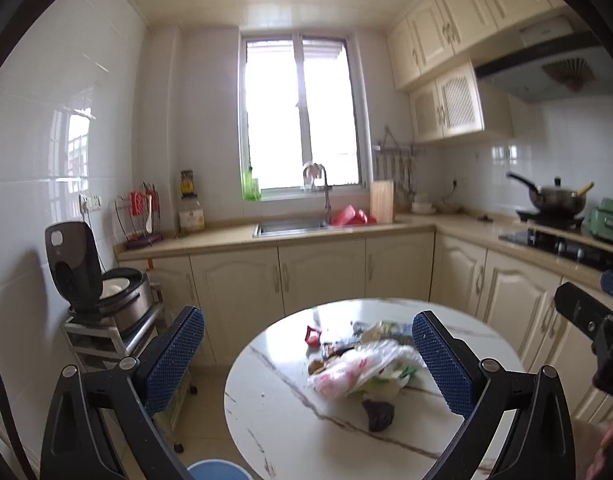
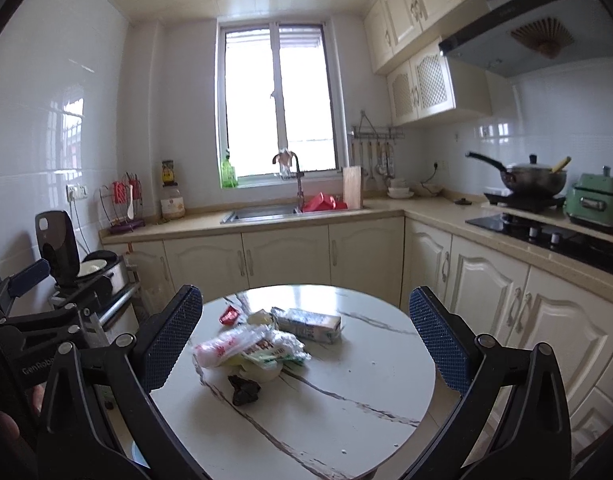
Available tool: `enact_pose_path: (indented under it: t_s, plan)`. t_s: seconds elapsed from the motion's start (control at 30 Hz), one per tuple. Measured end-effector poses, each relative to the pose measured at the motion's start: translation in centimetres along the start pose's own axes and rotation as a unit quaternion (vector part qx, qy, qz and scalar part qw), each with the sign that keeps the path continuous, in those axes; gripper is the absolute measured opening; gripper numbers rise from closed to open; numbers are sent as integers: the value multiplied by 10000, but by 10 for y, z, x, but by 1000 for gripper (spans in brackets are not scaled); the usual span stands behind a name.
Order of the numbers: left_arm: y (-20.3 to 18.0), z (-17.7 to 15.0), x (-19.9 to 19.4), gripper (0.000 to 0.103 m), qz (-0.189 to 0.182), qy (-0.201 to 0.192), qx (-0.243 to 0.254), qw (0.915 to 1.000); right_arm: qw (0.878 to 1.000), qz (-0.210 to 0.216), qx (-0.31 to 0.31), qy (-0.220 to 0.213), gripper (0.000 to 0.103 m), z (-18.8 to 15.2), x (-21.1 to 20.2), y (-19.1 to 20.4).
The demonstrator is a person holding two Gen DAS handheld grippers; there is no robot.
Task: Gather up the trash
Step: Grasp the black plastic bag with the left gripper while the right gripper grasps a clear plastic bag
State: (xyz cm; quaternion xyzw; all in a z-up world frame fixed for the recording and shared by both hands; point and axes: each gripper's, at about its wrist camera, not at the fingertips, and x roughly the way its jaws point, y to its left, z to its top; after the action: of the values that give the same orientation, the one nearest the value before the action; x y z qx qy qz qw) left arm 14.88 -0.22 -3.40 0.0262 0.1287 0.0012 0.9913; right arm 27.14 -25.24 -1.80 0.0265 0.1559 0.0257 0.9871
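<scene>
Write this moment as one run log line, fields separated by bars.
stage: approach | left gripper: open, empty | right gripper: open, empty | trash pile: untouched on round table

The right gripper (image 2: 306, 338) is held with jaws wide apart above a round marble worktop (image 2: 346, 412), where a pile of trash (image 2: 262, 348) is seen.
</scene>
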Motion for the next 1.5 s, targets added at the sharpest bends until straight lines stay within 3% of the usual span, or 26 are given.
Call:
enact_pose_path:
  t_s: [0.17,0.3,0.4,0.63,0.67,0.77,0.83,0.87,0.9,1.13,1.37,1.5]
  plan:
    - [1,-21,71,102,-90,700,-4,9975,9981,61,30,611,103,-29,50,-14]
    - [-8,-38,133,102,-460,1420,-35,9888,9946,0,70,1037,103,-52,86,-26]
    - [-24,-54,176,102,-532,1869,145,9808,9912,-42,99,1320,103,-68,108,-31]
    - [-60,-71,247,99,-710,2476,386,9655,9815,-72,139,1906,103,-97,145,-36]
    - [-62,-70,256,97,-678,2540,416,9639,9806,-60,158,1952,103,-99,147,-37]
    - [-68,-67,284,75,-660,2706,421,9595,9787,-75,205,2039,103,-104,155,-41]
    - [-67,-65,301,48,-795,2836,334,9551,9778,-76,232,2080,103,-104,159,-41]
    - [-66,-65,309,41,-909,2929,256,9515,9776,-76,257,2088,103,-104,161,-40]
    - [-65,-63,314,32,-1082,2895,89,9510,9773,-74,272,2099,103,-103,162,-40]
    - [-25,-55,323,29,-1290,2839,-166,9500,9777,117,361,2064,103,-94,172,-20]
    - [31,-50,300,29,-1243,2515,-495,9586,9760,931,598,1877,103,-72,196,35]
    - [58,-50,292,29,-1186,2381,-607,9621,9725,984,704,1989,103,-68,227,64]
